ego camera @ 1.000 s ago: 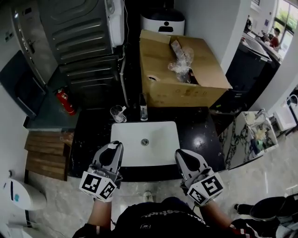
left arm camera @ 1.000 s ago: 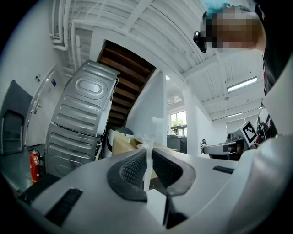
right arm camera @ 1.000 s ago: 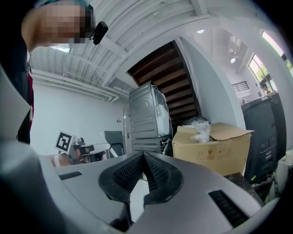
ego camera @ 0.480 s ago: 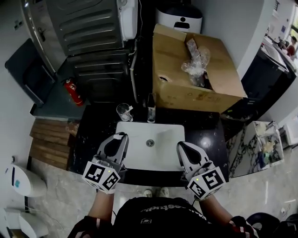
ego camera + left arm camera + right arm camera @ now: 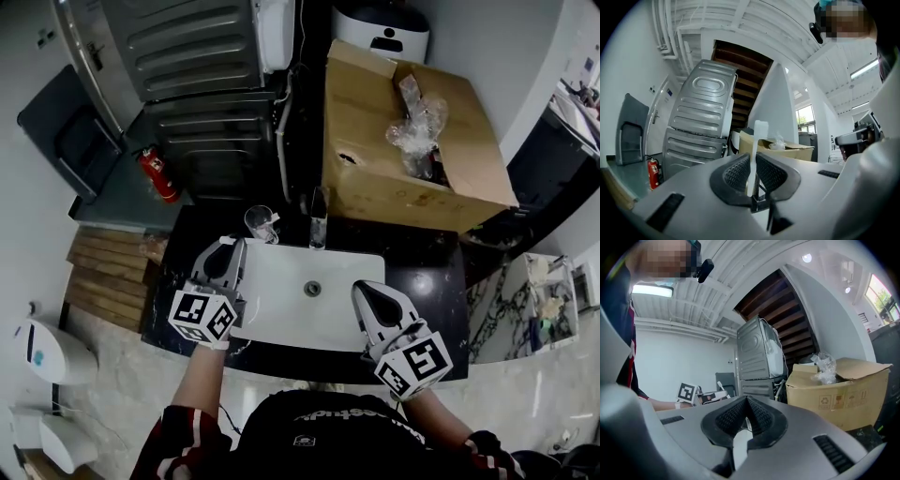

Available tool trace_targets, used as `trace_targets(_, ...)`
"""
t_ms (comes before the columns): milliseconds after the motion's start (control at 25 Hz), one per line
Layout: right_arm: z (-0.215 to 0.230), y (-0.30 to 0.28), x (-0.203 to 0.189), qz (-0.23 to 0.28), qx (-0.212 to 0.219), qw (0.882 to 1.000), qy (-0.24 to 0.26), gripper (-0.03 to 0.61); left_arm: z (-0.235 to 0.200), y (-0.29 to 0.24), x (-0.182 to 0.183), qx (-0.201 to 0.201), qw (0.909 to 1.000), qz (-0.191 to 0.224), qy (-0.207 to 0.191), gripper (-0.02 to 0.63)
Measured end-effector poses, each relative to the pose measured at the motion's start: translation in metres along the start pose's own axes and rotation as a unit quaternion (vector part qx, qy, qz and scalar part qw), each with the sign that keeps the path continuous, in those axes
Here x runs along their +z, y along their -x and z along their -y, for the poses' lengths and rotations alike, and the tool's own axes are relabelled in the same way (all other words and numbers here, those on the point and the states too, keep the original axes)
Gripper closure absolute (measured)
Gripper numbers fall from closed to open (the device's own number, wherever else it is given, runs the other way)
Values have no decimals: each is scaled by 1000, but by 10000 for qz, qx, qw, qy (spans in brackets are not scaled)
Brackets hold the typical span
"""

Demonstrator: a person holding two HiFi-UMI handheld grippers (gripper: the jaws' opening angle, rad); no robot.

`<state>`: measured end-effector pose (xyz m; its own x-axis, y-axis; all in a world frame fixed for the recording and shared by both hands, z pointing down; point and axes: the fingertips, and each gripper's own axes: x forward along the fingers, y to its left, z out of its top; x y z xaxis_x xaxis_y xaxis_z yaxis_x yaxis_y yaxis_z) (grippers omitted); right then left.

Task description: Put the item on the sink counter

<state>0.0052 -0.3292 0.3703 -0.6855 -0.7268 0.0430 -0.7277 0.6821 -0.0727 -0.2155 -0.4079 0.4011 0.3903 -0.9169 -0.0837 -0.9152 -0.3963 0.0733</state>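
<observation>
My left gripper [image 5: 226, 246] is shut on a thin white stick with a squared head [image 5: 759, 132], which stands upright between the pads. It hovers over the left part of the black sink counter [image 5: 427, 281], at the left rim of the white basin [image 5: 281, 295] and just short of a clear glass [image 5: 260, 223]. My right gripper [image 5: 365, 290] hangs over the basin's right side, its jaws together with nothing between them [image 5: 746, 401]. The right gripper view shows the left gripper [image 5: 710, 397] off to the left.
A small dark bottle [image 5: 319, 230] stands behind the basin. An open cardboard box [image 5: 412, 141] with crumpled plastic rises behind the counter. A grey appliance [image 5: 187, 56], a red fire extinguisher [image 5: 159, 175] and wooden steps [image 5: 108, 272] lie to the left.
Both grippers have moved forward over the sink. The left one, still holding the white stick, travelled farther and now sits near the glass.
</observation>
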Motion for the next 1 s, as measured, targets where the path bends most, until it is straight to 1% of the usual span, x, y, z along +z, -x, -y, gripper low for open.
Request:
trace_targets(200,1,-34,-11,-16,103,9999,72,541,-35,-26,-19,219,9996,133,-148,565)
trace_targets(360,5,-64,-25,-64,94,9998,152,541,-52,-49,-44,289,9994,78,-200,566)
trace_targets(520,6,-84,-39,-175,113,9997,136,541,-71,-67,-74,369,9991,-95,-188,566)
trace_targets(720,5,-93,-49,-284,166,9994,90,541,-85,-82,-118,486,9979,-417,-83,566)
trace_targets(840,6,-92,-49,-309,165,9993,98,541,-93,-85,-134,565,9968,-556,-29,566)
trace_targets(1000,14,-84,-50,-348,42,9994,70,541,-93,-90,-151,554,9959,-710,15,566)
